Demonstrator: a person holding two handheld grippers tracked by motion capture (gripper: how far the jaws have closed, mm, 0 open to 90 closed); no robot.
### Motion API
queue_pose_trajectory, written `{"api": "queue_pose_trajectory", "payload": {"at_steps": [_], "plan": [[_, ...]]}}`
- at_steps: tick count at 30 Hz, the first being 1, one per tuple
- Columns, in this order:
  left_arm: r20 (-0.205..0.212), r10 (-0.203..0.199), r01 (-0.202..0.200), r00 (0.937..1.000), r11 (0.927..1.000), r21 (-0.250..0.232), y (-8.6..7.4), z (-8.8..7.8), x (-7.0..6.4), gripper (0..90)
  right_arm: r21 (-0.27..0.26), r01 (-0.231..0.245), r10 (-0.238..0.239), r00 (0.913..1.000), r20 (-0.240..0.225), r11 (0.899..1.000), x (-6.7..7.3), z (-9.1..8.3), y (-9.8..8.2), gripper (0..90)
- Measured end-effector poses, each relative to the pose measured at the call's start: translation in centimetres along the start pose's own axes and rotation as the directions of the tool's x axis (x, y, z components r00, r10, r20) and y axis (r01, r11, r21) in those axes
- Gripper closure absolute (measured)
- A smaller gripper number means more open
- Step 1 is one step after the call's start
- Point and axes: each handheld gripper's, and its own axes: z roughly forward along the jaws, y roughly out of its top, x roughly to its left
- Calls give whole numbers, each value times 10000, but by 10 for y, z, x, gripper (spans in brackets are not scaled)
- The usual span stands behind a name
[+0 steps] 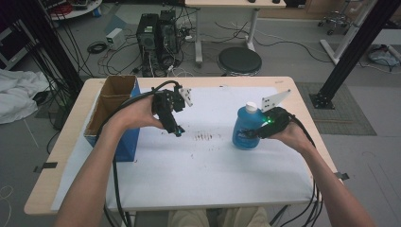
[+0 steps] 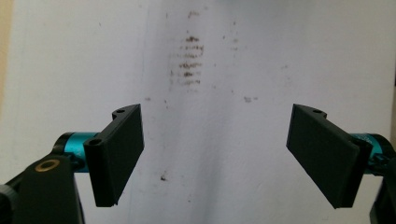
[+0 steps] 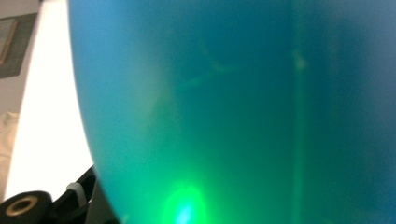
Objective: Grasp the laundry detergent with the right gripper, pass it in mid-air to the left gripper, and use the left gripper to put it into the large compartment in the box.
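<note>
In the high view the person's forearms come in from the bottom; the right gripper (image 1: pixel 265 126) is clamped on the side of an upright blue bottle (image 1: pixel 245 128) standing on the white sheet (image 1: pixel 198 175), right of centre. The left gripper (image 1: pixel 176 128) hangs above the sheet near a cardboard box (image 1: pixel 113 97). In the left gripper view the jaws stand wide apart over brown smudges (image 2: pixel 189 65). In the right gripper view the bottle's blue wall (image 3: pixel 261 93) presses close, lit green.

Blue bottle (image 1: pixel 246 127), white-capped, upright on the white sheet; right of centre
</note>
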Motion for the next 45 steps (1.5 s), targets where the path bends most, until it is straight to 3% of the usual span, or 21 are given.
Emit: {"api": "queue_pose_trajectory", "payload": {"at_steps": [7, 18, 29, 37, 45], "plan": [[277, 39, -25, 9996, 9989, -475, 27, -14, -4, 190, -151, 386, -394, 9975, -592, 9991, 7, 20, 26, 458], [824, 179, -157, 9964, 9995, -270, 55, -4, -8, 190, -203, 1106, -1125, 9796, -1668, 9937, 17, 53, 58, 458], [1026, -103, 117, 9947, 9999, -124, 69, 11, -7, 190, -373, 1182, -1231, 9745, -1874, 9923, 20, 66, 67, 457], [1100, -86, 84, 9939, 10000, 19, 78, 26, -9, 190, -352, 1180, -1225, 9744, -1885, 9924, 21, 69, 67, 456], [1131, -140, 131, 9935, 9999, 88, 80, 30, -10, 194, -331, 1290, -1330, 9729, -1890, 9911, 21, 71, 66, 456]]}}
